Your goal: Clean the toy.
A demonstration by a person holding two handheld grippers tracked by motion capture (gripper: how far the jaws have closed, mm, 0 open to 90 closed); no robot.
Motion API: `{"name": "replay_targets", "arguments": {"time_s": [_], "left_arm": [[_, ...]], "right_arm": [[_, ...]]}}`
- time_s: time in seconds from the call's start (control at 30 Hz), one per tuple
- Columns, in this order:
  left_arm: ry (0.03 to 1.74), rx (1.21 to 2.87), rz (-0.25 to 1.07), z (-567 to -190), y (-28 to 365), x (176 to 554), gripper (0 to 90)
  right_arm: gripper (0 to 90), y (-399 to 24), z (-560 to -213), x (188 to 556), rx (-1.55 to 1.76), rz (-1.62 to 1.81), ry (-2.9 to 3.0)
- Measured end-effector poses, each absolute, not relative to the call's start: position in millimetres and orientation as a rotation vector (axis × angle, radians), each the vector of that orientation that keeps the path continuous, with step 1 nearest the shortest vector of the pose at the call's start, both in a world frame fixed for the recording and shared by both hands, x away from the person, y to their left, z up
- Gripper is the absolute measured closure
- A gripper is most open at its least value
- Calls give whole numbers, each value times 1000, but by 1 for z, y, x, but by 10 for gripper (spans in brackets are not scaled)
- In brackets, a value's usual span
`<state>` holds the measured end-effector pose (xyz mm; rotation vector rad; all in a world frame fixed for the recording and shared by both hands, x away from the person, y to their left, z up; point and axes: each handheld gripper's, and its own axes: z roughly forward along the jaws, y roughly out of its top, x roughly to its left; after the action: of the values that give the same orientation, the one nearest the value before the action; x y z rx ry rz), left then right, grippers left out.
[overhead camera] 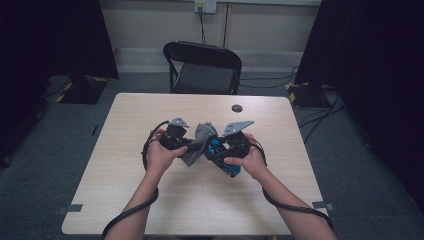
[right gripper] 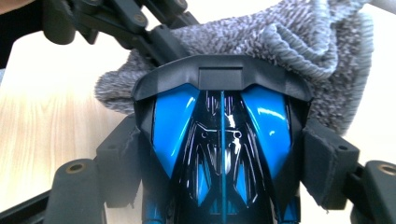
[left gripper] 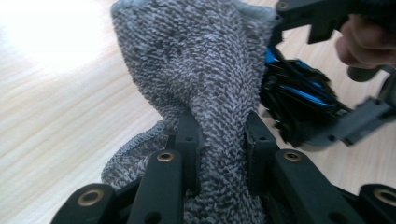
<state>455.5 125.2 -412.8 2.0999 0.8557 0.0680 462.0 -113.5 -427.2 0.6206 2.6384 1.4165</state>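
- Blue-and-black toy car (right gripper: 222,149) sits clamped between my right gripper (overhead camera: 220,150) fingers (right gripper: 327,170), lifted over the middle of the worktop (overhead camera: 280,130), between both hands.
- Its long axis runs straight along the right fingers; the dark bumper end points away from that hand, toward the left gripper (overhead camera: 186,147).
- Grey cloth (left gripper: 210,79) is pinched tight in my left fingers (left gripper: 187,140) and drapes against the car's far end, so the left hand is the one placed to wipe.
- Whether the cloth wraps the underside, I can't quite tell.
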Motion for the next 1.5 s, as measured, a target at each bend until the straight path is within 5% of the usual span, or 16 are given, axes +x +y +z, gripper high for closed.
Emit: {"name": "replay_targets", "arguments": {"time_s": [1.5], "left_arm": [[747,2205,7,-431,125,422,723]], "right_arm": [[259,-137,-426,486,773,1341,2561]]}}
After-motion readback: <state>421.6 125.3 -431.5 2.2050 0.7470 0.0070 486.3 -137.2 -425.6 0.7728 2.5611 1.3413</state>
